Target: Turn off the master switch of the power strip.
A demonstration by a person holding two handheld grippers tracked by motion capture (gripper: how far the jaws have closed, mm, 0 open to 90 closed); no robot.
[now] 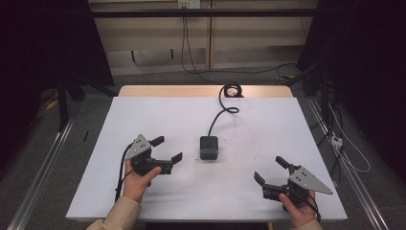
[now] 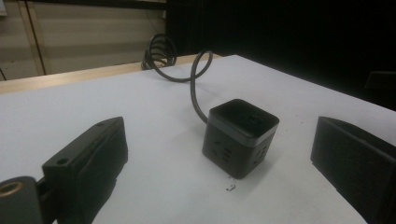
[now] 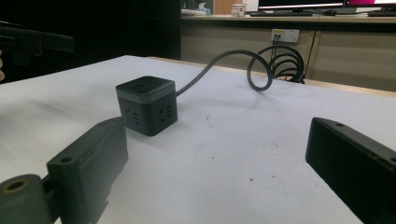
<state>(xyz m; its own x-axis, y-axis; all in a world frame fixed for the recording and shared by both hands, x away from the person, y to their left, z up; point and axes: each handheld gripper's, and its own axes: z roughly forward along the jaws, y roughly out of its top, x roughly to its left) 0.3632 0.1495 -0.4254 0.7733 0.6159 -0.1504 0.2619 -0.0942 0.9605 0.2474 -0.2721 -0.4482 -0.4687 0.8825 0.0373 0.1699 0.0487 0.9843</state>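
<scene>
1. High view: a black cube power socket (image 1: 209, 147) sits upright near the centre of the white table (image 1: 158, 115), resting flat on its base.
2. Its grey cable (image 1: 220, 111) leaves the cube toward 12 o'clock, curves once on the table and ends in a coil (image 1: 232, 90) at the far edge.
3. The left gripper (image 1: 167, 149) lies at 9 o'clock from the cube, near it but apart, held in the person's left hand (image 1: 136, 179). Its jaws are spread wide and hold nothing.
4. The right gripper (image 1: 271, 170) lies at about 4 o'clock from the cube, farther off, held in the right hand (image 1: 299, 211). Its jaws are also spread and hold nothing.
5. Left gripper view: the cube (image 2: 239, 137) stands ahead between the two jaws, socket faces visible on its sides. Right gripper view: the cube (image 3: 146, 105) stands ahead, toward the left jaw.
6. Step in hand, as judged: approach. Neither gripper touches the cube.
7. Next move, as judged: the left gripper, being nearer, advances toward 3 o'clock until the jaws straddle two opposite side faces, then closes squarely. Keep the jaws off the cable exit, since cable stiffness may twist the cube.
</scene>
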